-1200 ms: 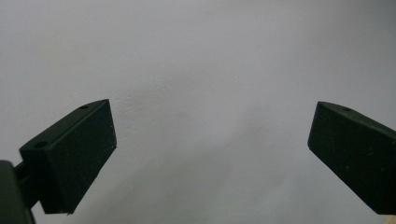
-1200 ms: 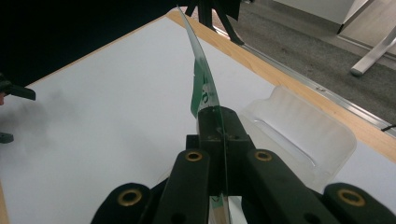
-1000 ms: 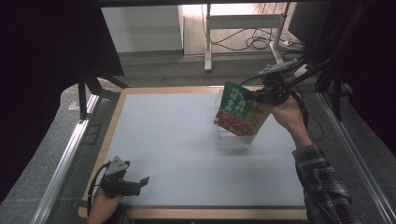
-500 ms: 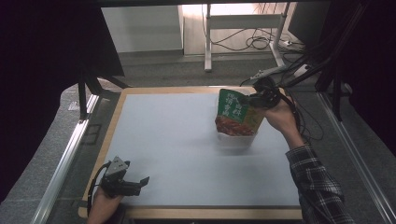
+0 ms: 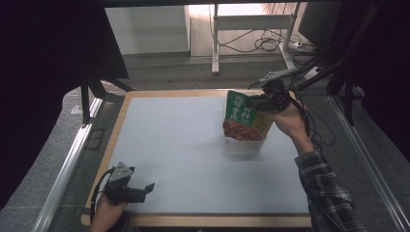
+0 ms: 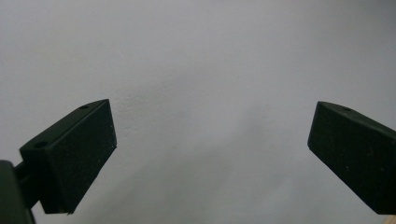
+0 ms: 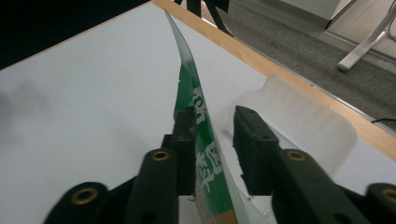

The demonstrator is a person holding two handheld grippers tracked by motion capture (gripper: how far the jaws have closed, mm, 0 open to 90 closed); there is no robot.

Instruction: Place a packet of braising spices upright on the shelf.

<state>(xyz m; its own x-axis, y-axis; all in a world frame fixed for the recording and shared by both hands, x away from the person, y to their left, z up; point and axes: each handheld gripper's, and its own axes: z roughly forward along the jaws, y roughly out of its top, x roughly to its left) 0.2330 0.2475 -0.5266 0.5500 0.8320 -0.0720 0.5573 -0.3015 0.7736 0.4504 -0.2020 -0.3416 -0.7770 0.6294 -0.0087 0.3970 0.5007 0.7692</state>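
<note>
The left gripper (image 5: 145,188) is held low with jaws wide apart; the right gripper (image 5: 258,100), raised, has jaws just parted.

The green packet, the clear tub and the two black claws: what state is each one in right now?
Green packet: upright, bottom end in the tub, top between the right claw's jaws.
Clear tub: on the table, open-topped.
Right gripper: jaws have just been opening; a gap shows beside the packet.
Left gripper: open, nothing between its jaws.

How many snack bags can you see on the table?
1. A green snack bag stands in the clear plastic tub at the table's far right, between the right gripper's opening jaws.
</note>
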